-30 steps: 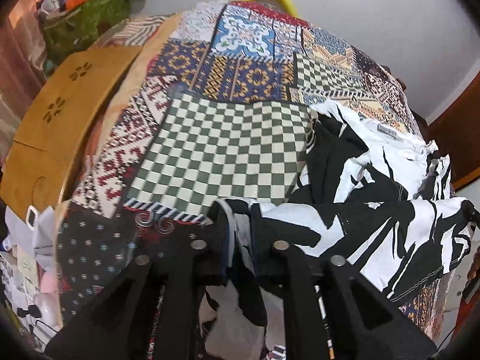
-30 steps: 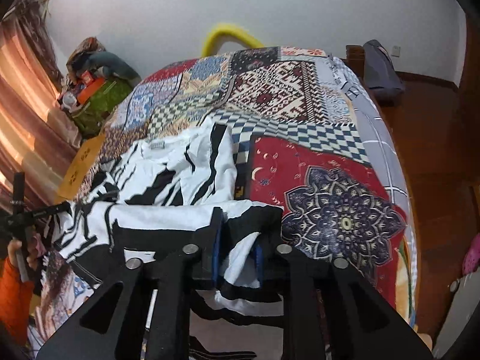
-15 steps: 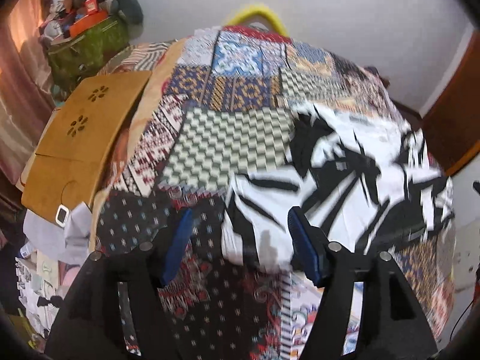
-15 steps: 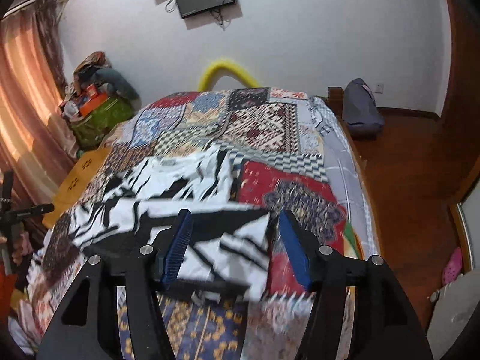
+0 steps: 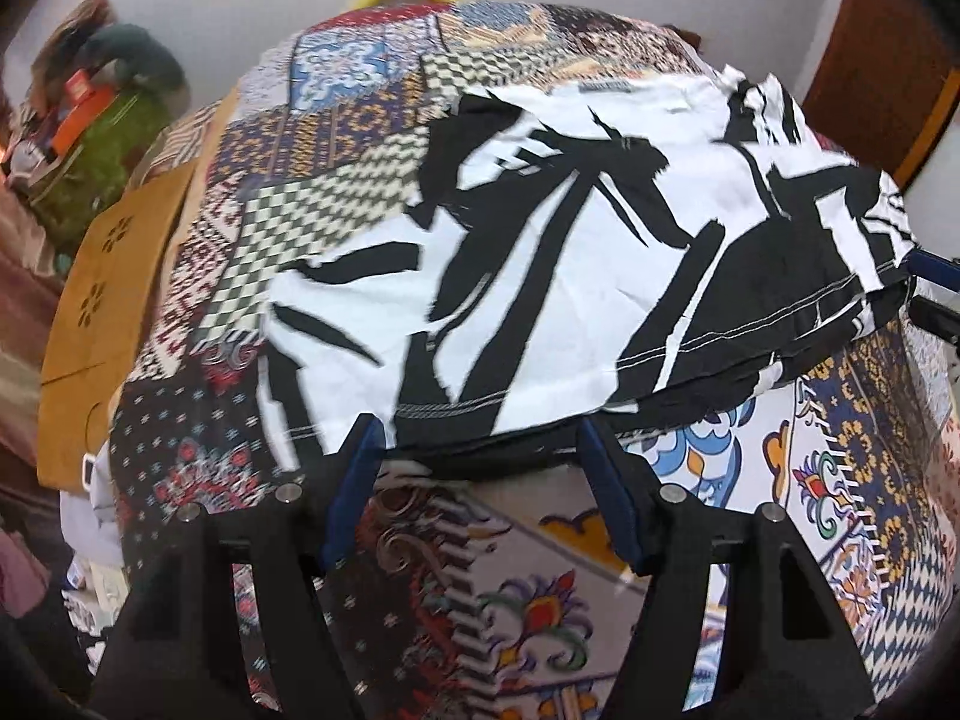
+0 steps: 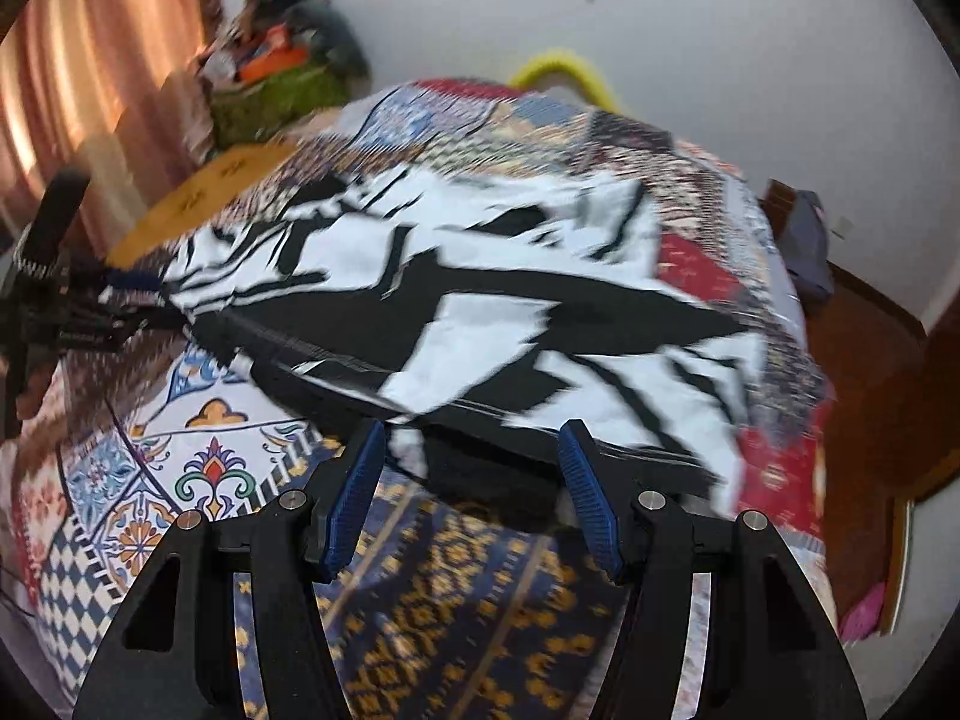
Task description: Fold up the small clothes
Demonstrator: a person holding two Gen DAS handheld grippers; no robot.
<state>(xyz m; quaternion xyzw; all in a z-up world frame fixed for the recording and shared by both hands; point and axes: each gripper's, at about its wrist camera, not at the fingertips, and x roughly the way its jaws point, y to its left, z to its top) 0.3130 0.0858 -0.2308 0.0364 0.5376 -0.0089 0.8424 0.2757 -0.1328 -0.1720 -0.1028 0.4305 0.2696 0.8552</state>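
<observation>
Shirt [image 5: 576,252] black-and-white print, folded over once, hem edge just ahead of both claws on patchwork bedspread [image 5: 840,480] | left claw [image 5: 480,468] spread apart, empty | right claw [image 6: 471,474] spread apart, empty | progress: first fold looks laid; further folds and squaring left, I'd judge

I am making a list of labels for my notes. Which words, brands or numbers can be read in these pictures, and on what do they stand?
None can be read.
Neck label of the shirt: a small dark strip, too small and blurred to read.
Orange box on the pile by the wall: print, if any, too blurred to read.
</observation>
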